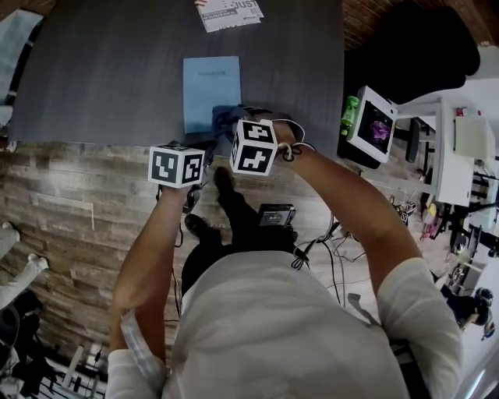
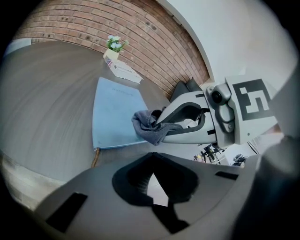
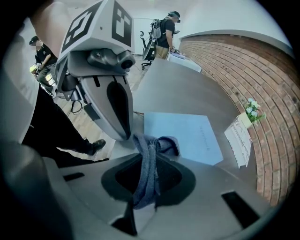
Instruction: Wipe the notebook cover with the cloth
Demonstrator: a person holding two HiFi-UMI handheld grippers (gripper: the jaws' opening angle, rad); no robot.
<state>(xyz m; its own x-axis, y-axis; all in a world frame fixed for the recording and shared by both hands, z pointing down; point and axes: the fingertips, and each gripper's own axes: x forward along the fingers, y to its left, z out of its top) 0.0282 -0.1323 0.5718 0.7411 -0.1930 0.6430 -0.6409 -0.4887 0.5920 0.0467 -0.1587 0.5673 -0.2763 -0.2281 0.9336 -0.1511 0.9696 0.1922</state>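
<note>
A light blue notebook [image 1: 210, 86] lies flat on the dark grey table [image 1: 101, 78], close to its near edge. My right gripper [image 3: 145, 176] is shut on a bunched grey-blue cloth [image 3: 149, 154]. The cloth [image 2: 149, 125] hangs from the jaws down onto the notebook's [image 2: 115, 112] near right corner. My left gripper [image 2: 151, 176] is shut with nothing between its jaws. It hovers over the table's near edge, just left of the right gripper [image 2: 161, 125] and short of the notebook [image 3: 187, 133].
A printed sheet [image 1: 228, 13] and a small pot of flowers [image 2: 115, 43] stand at the table's far side by the brick wall. A white device with a screen [image 1: 373, 125] sits to the right. Cables cross the wooden floor [image 1: 70, 210]. A person [image 3: 165, 26] stands far back.
</note>
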